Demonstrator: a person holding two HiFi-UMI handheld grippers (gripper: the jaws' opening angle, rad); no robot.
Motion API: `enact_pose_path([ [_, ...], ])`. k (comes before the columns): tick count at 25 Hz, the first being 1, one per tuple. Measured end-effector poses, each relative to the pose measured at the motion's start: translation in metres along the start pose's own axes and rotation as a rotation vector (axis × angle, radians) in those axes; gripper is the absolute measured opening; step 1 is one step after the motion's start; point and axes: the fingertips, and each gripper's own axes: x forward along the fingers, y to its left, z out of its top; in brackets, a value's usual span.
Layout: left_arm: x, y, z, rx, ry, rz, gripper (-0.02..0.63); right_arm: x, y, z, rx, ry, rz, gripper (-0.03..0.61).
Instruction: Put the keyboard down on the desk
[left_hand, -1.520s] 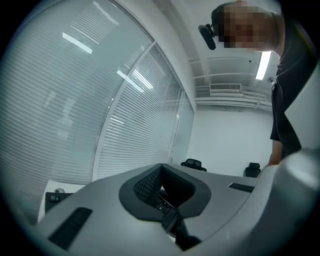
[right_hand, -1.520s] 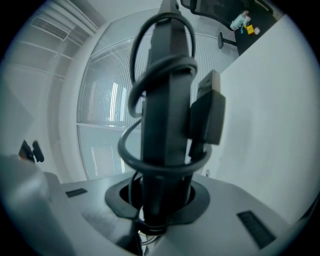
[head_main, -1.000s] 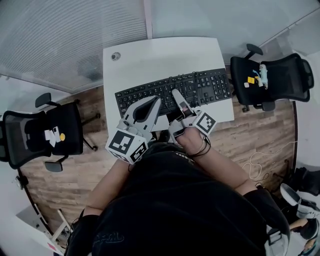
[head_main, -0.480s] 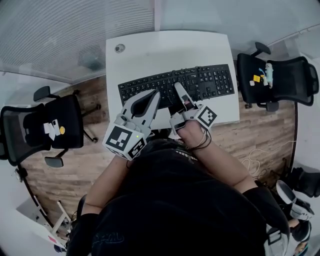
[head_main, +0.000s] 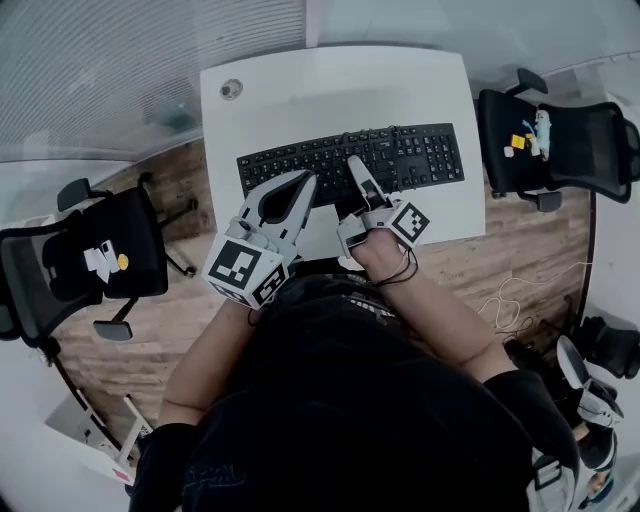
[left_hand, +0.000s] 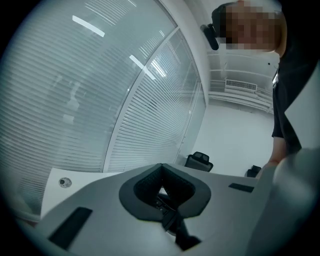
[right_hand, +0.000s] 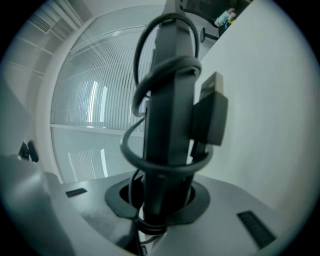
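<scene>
Keyboard (head_main: 400, 160) lies across mid-counter (head_main: 330, 90), long axis 9 to 3 o'clock. Cannot tell whether it touches the surface.

Right tool (head_main: 353, 163) grips the keyboard's near long edge at about its 6 o'clock. The jaws are narrowly apart and press its 2 faces.

Cable (right_hand: 150, 165) is looped round the keyboard body, with the plug (right_hand: 212, 112) lying against it.

Left tool (head_main: 303, 182) lies flat at the keyboard's 7 o'clock. Its tips are drawn together over the near edge with nothing clamped, and keys show through the gap behind them.

Grommet (head_main: 231, 89) sits at the counter's 10 o'clock corner.

1 chair (head_main: 570, 140) stands at 3 o'clock.
</scene>
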Motion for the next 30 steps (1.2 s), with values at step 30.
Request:
enact_pose_path([
  [30, 0.031, 0.077, -0.1, -0.101, 0.256, -0.028, 0.015, 0.034, -0.135, -0.011, 0.155, -0.067, -0.238, 0.098],
])
